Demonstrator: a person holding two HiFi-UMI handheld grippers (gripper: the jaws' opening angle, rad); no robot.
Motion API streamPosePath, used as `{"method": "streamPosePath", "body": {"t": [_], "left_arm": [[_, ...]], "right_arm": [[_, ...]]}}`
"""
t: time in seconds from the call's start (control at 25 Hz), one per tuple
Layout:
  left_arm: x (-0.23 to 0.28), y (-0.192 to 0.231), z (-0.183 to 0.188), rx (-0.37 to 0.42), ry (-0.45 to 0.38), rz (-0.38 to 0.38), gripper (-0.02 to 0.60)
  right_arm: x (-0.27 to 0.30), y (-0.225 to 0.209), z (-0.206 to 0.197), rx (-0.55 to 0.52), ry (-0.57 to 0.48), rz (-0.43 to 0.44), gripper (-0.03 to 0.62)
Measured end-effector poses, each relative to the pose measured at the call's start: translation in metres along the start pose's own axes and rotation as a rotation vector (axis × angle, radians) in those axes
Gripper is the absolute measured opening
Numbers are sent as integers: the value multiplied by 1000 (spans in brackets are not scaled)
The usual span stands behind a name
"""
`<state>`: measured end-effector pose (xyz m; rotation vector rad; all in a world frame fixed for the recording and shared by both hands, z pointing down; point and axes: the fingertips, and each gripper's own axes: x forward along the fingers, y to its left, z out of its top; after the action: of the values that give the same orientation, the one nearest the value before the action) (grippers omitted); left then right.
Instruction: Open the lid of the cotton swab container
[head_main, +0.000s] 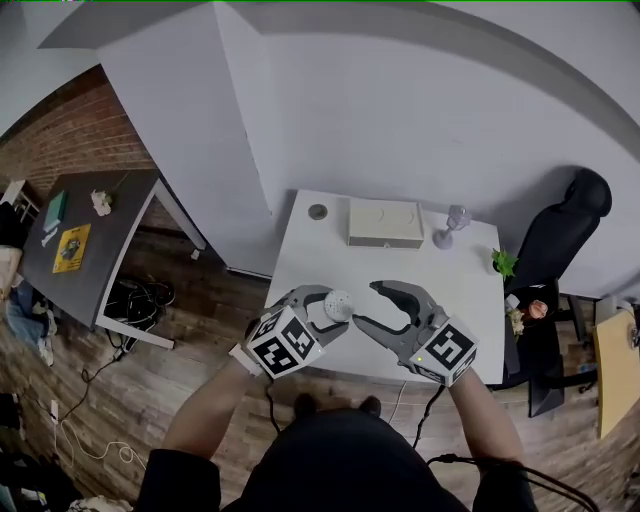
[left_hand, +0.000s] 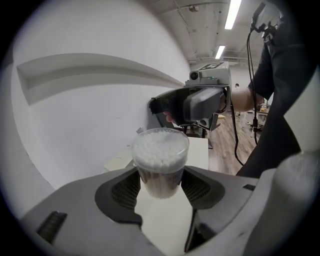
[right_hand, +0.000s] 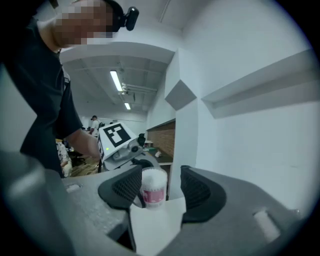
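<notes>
Clear plastic packed with white swab heads: we see the cotton swab container (left_hand: 160, 155) clamped between the jaws of our left tool (left_hand: 161, 176), a pad pressing each side, held up above the white counter (head_main: 300, 250). Our right tool (right_hand: 161, 176) faces it with jaws wide apart, gripping nothing; the container sits just ahead of them, nearer the left-hand jaw
</notes>
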<state>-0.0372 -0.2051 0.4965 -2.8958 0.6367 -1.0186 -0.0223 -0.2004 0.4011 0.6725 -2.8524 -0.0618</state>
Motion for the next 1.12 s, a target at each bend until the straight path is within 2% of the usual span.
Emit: {"method": "streamPosePath", "body": {"t": [0.2, 0.52, 0.72, 0.84, 1.0, 1.12], "left_arm": [[-3, -7, 8, 33, 39, -40, 250], [1, -27, 9, 106, 59, -130, 250], [8, -29, 9, 100, 58, -139, 250], [12, -28, 9, 90, 53, -141, 250], [15, -26, 8, 75, 49, -150, 250], [18, -24, 6, 83, 52, -150, 250]], "right_arm": [[13, 26, -7, -50, 90, 155, 268], [16, 32, -18, -83, 177, 253, 288], [18, 33, -28, -86, 197, 257, 288], [18, 29, -30, -64, 172, 242, 259], [19, 23, -34, -11, 168, 246, 256], [18, 17, -37, 70, 167, 255, 255]]}}
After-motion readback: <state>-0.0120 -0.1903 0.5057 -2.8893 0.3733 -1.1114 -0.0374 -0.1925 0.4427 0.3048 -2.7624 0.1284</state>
